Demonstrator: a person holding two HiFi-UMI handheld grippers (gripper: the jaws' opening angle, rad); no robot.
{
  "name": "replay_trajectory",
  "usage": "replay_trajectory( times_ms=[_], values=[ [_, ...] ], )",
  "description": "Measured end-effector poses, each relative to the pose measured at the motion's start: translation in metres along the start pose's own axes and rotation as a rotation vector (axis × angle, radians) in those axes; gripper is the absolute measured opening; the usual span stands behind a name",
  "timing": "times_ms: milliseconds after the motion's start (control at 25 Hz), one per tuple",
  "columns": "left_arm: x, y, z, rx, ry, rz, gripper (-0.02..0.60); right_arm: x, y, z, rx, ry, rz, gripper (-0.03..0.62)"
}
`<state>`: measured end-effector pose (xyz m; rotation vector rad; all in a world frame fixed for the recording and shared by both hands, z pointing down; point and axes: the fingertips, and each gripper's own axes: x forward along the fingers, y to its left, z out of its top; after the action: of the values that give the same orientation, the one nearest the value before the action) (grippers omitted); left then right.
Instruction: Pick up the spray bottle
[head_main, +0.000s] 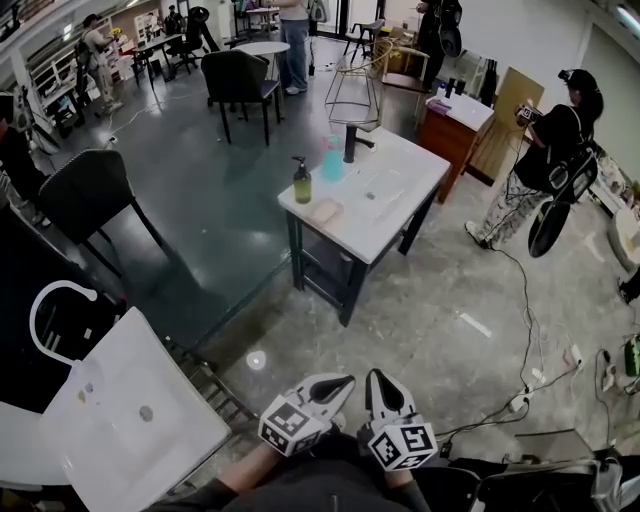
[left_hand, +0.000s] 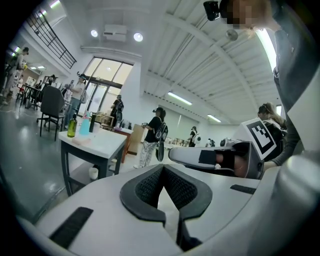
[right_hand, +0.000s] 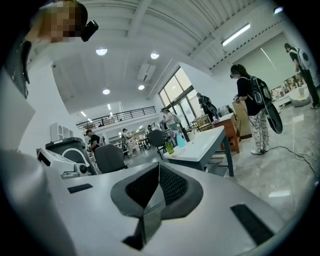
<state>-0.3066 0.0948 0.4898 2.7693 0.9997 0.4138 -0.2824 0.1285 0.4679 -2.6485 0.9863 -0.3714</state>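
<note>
Blue spray bottle (head_main: 332, 162) beside green bottle (head_main: 302, 184)

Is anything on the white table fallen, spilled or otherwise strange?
Nothing stands out. On the table, the spray bottle, the pump bottle and the black tap all stand upright, and no spill shows.

Left gripper (head_main: 336, 388), right gripper (head_main: 380, 386), side by side, both closed, empty

no text, brand or number can be read anywhere. only square black-and-white code markers are seen, on the cube of the left gripper (head_main: 343, 382) and on that of the right gripper (head_main: 373, 377). any print on the spray bottle (head_main: 332, 162) is too small to be made out.
</note>
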Motion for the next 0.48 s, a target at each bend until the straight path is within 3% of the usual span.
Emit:
replay_trajectory(
  times_ms=[480],
  values=[
    [0.064, 0.022, 0.010, 0.000, -0.008, 0.024, 0.002, 0.032, -0.056, 0.024, 0.003, -0.023, 0.039, 0.008]
  ],
)
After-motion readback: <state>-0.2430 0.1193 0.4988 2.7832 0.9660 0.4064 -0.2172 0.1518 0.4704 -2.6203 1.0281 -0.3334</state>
